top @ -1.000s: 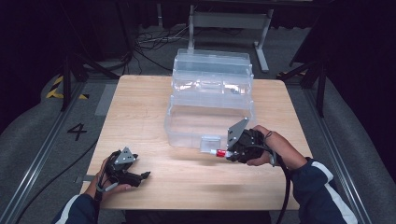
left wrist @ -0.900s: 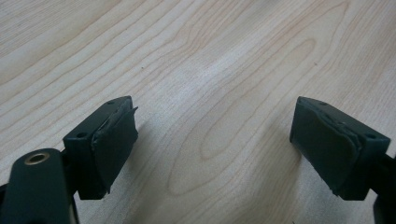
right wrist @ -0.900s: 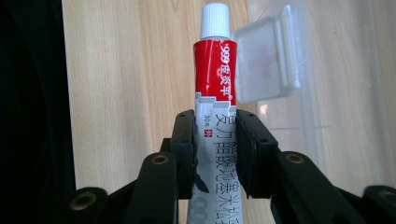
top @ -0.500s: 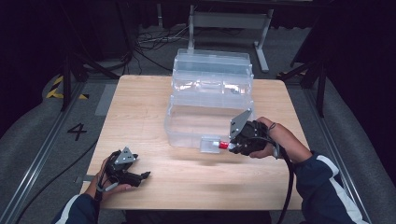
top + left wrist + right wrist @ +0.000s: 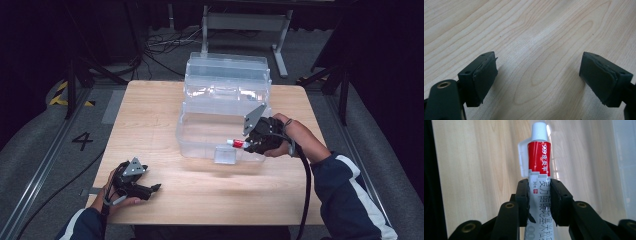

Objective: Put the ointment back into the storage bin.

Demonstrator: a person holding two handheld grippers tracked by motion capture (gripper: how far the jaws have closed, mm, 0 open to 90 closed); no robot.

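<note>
The right gripper (image 5: 538, 195) has its two black jaws clamped on a tube (image 5: 539, 167), squeezing its white body from both sides. The tube juts forward past the jaw tips: a red band with white lettering, then a ribbed white screw cap at the far end. Its rear end drops out of the bottom of the right gripper view, and the print between the jaws is partly covered. From the high view the tube (image 5: 237, 144) is a small red-and-white sliver, cap pointing toward the table's left edge, over the near part of a clear plastic box (image 5: 220, 107); whether it sits inside the box or just above its rim is hard to make out. The box is transparent, stepped in tiers, and stands at the middle of the table toward its far edge, with a small clear tab on its near wall.

The left gripper (image 5: 537, 75) has its jaws wide apart with nothing between them; the worn rubber pads (image 5: 485, 75) have ragged edges. It rests low near the near left corner of the table (image 5: 150, 115), a pale wood-grain top, well apart from the box.
</note>
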